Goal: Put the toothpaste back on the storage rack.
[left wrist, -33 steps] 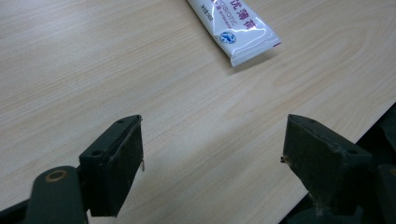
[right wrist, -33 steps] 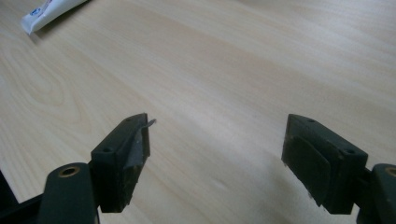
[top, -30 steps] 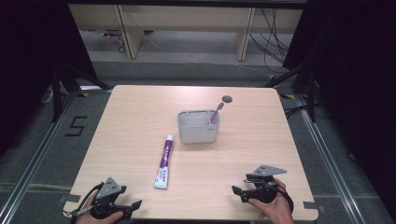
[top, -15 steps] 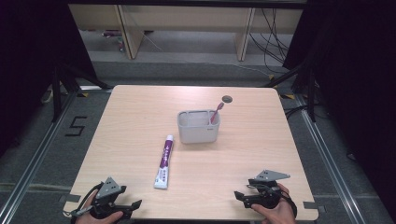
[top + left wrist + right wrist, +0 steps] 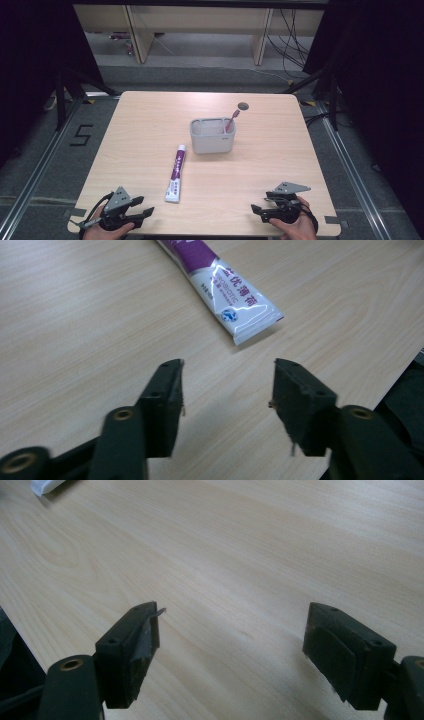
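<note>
A white and purple toothpaste tube (image 5: 176, 172) lies lengthwise near the middle of the wooden table (image 5: 150, 125). Behind it stands a grey holder (image 5: 212, 137) with a pink toothbrush (image 5: 231, 120) leaning in its right side. At the near left edge my left gripper (image 5: 146, 213) is open and points right. In the left gripper view its empty jaws (image 5: 227, 371) frame bare wood just short of the tube's flat end (image 5: 235, 300). My right gripper (image 5: 255, 209) rests open at the near right edge. The right gripper view has my right gripper (image 5: 232, 612) over bare wood, with nothing between its jaws.
A small round hole (image 5: 243, 105) sits in the tabletop behind the holder. Dark floor and black frame legs surround the table, with wooden shelving (image 5: 200, 20) beyond its far edge. A white corner of the tube (image 5: 47, 485) peeks in at the top left of the right gripper view.
My right gripper has drawn back slightly toward the near right edge of the table. The left gripper, tube and holder have stayed put.
</note>
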